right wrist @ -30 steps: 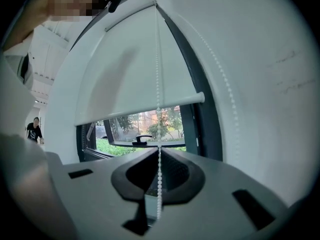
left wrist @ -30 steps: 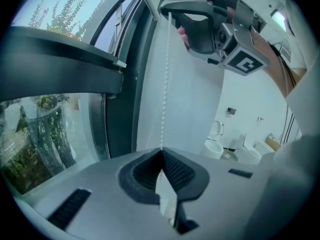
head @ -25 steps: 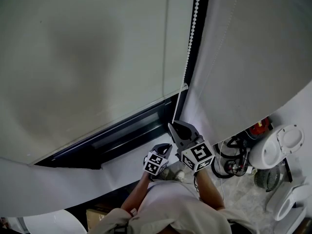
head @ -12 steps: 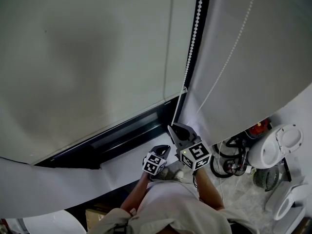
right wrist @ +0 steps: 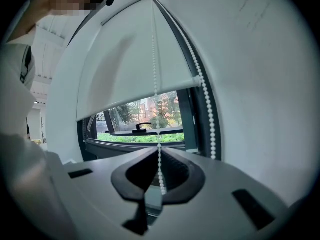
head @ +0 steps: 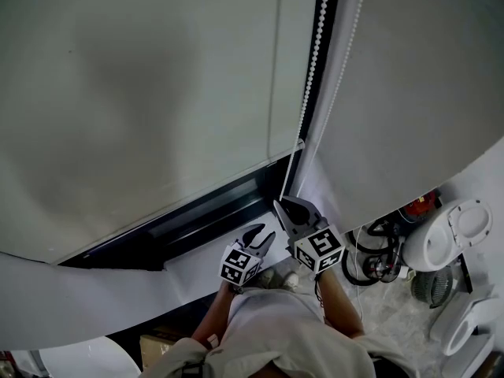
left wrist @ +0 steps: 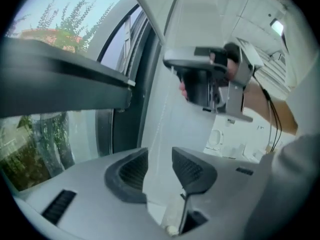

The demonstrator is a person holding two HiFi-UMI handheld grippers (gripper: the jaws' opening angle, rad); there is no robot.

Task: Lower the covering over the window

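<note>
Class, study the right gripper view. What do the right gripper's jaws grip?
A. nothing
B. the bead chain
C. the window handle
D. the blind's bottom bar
B: in the right gripper view, the right gripper has its jaws closed on the bead chain, which runs up in front of the blind.

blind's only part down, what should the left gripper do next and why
Probably bring the left gripper onto the chain above the right gripper and close. Its jaws just opened and grip nothing, the right is shut on the chain, and the blind leaves window showing.
</note>
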